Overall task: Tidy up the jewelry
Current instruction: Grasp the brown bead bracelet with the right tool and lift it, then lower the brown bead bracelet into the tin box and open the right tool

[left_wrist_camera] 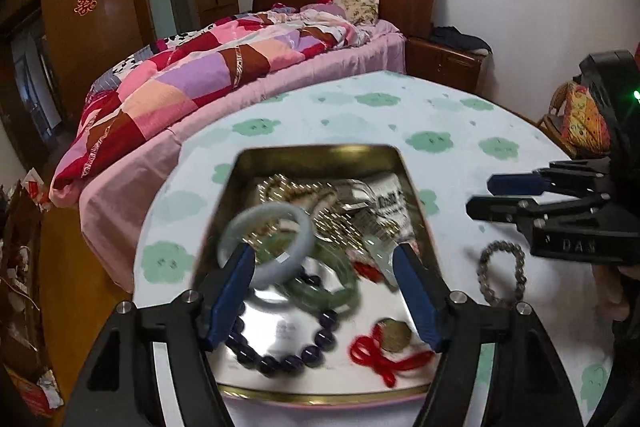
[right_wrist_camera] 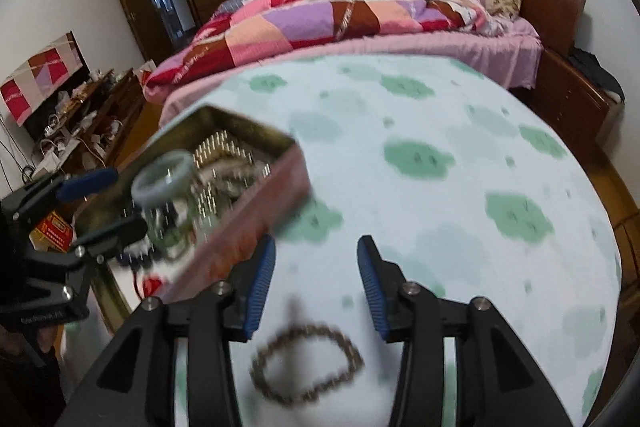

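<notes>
Left view: the left claw (left_wrist_camera: 324,267) is spread wide over a tin (left_wrist_camera: 320,155) full of jewelry, a pale bangle (left_wrist_camera: 266,247) on top.

Right view: the right claw (right_wrist_camera: 316,279) is spread, empty, above a bead bracelet (right_wrist_camera: 306,363) on the spotted table (right_wrist_camera: 440,147). A bed (right_wrist_camera: 360,23) stands behind.

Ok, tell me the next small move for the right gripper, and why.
Probably lower the right gripper onto the chain bracelet and close. Its jaws are open and empty, and the bracelet lies alone on the tablecloth, outside the tin that holds the other jewelry.
</notes>
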Action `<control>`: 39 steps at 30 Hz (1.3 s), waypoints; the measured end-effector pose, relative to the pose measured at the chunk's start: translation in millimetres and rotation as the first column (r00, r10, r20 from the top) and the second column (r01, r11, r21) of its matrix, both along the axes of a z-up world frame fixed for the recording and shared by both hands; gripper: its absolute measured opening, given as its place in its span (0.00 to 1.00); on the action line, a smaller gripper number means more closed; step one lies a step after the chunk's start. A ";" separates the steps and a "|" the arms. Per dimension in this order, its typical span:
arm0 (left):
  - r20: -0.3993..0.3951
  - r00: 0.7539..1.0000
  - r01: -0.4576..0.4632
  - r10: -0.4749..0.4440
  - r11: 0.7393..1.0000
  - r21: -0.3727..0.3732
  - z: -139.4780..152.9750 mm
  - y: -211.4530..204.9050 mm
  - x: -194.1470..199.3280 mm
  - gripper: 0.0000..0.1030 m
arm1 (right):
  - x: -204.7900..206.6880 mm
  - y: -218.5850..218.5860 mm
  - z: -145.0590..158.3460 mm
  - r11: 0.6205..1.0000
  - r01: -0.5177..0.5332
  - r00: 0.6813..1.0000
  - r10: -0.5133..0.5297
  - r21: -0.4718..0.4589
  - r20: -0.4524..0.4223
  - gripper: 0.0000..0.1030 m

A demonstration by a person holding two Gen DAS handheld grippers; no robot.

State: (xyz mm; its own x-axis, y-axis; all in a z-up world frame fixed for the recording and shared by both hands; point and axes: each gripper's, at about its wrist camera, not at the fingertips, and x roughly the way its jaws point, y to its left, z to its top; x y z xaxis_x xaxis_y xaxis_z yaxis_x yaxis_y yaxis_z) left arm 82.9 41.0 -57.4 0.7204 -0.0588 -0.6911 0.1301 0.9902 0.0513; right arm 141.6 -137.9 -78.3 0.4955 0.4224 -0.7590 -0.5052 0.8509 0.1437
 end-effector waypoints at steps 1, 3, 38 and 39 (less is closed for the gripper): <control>-0.002 1.000 -0.002 0.002 1.000 0.007 -1.5 -3.9 -1.5 0.69 | -5.3 -3.1 -3.9 1.000 0.007 1.000 -0.007 -0.017 -0.003 0.45; -0.005 1.000 -0.002 0.002 1.000 0.007 -2.1 -9.9 -2.7 0.69 | -12.2 -7.6 -9.8 0.999 0.017 1.000 -0.017 -0.043 -0.012 0.45; 0.026 0.999 -0.031 0.031 1.000 -0.001 22.1 -7.0 -11.0 0.70 | -51.2 32.3 55.2 0.996 -0.056 0.965 0.070 -0.064 0.254 0.10; 0.028 0.999 -0.042 0.043 0.999 -0.002 22.8 -3.1 -11.1 0.70 | -51.3 36.3 55.9 0.996 -0.064 0.964 0.078 -0.064 0.255 0.10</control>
